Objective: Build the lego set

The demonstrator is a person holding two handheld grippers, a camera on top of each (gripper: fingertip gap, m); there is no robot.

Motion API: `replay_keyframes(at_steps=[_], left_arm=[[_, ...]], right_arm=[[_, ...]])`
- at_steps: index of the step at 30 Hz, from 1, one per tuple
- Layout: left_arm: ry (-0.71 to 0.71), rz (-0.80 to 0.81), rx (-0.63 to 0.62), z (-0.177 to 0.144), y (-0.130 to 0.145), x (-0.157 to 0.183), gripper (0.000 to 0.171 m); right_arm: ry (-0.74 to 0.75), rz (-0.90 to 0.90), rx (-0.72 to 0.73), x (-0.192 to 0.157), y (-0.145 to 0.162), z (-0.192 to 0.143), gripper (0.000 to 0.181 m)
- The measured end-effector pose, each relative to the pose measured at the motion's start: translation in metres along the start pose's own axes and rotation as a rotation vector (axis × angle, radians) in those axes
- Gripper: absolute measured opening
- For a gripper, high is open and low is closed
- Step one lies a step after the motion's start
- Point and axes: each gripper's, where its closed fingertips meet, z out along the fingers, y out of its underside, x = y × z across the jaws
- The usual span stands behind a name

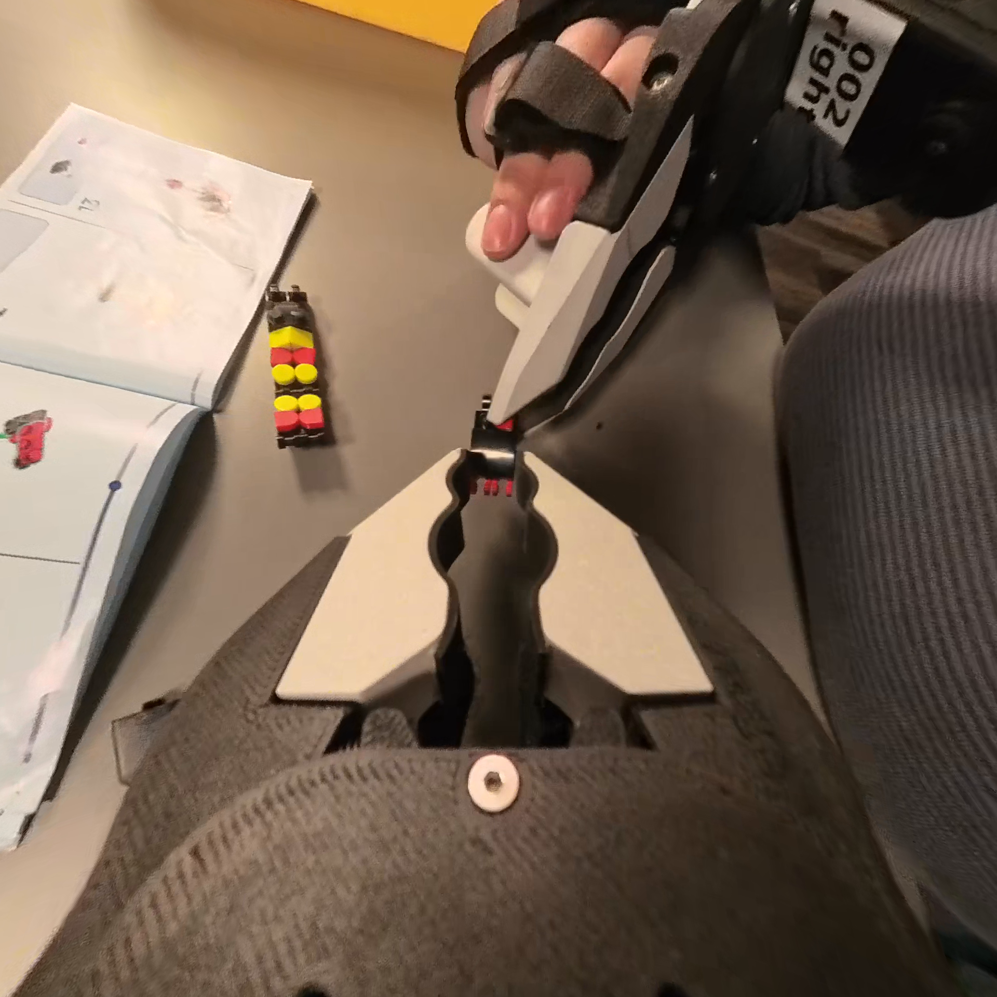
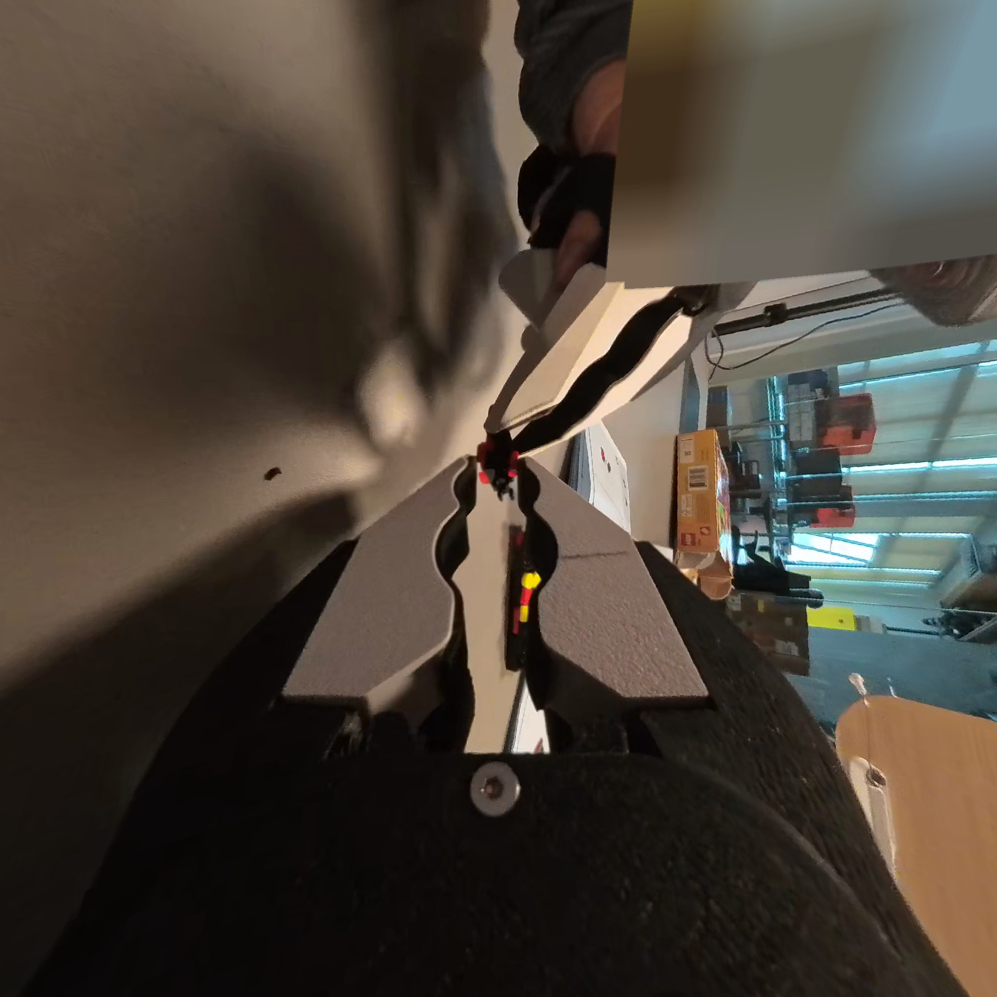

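Observation:
A small black and red lego piece [image 1: 491,450] is held above the brown table, between both grippers. My left gripper [image 1: 492,458] is shut on its black lower part. My right gripper [image 1: 504,422] comes down from the upper right, and its tips pinch the red top of the piece. In the right wrist view my right gripper [image 2: 497,463] is closed around the same piece [image 2: 499,468], and the left gripper [image 2: 500,429] meets it from above. A long black strip with yellow and red studs [image 1: 294,372] lies on the table to the left, apart from both grippers.
An open instruction booklet [image 1: 108,323] lies at the left of the table [image 1: 388,189]. A person's leg in grey trousers [image 1: 890,485] fills the right side. A yellow box [image 2: 701,496] stands beyond the booklet. Shelves with boxes are in the background. The tips of both grippers are at nearly the same place.

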Motion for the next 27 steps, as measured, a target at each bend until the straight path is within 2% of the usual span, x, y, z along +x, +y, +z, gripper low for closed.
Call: replay_keyframes(at_steps=[8, 14, 17, 18, 20, 21, 23, 27], left_arm=[[0.138, -0.120, 0.017, -0.001, 0.001, 0.006, 0.016], [0.131, -0.113, -0.001, 0.000, 0.004, 0.004, 0.016], [0.106, -0.097, -0.004, 0.002, 0.006, 0.001, 0.016], [0.100, -0.085, 0.002, 0.003, 0.004, 0.002, 0.016], [0.043, -0.033, -0.039, 0.004, 0.010, -0.003, 0.016], [0.000, 0.009, -0.062, 0.005, 0.014, -0.006, 0.016], [-0.061, 0.085, -0.112, 0.009, 0.021, -0.009, 0.016], [-0.176, 0.212, -0.112, 0.010, 0.019, -0.014, 0.017]], right_arm=[[0.004, -0.015, 0.009, -0.002, -0.006, 0.000, 0.010], [-0.020, 0.002, -0.019, -0.005, -0.004, 0.004, 0.009], [-0.031, 0.082, 0.019, -0.005, -0.002, 0.004, 0.010], [-0.032, 0.121, 0.047, -0.003, -0.002, 0.002, 0.012], [0.009, 0.243, 0.109, 0.011, 0.002, -0.005, 0.044], [0.048, 0.305, 0.138, 0.020, 0.007, -0.009, 0.052], [0.147, 0.373, 0.173, 0.035, 0.020, -0.016, 0.058], [0.309, 0.429, 0.221, 0.059, 0.037, -0.026, 0.065]])
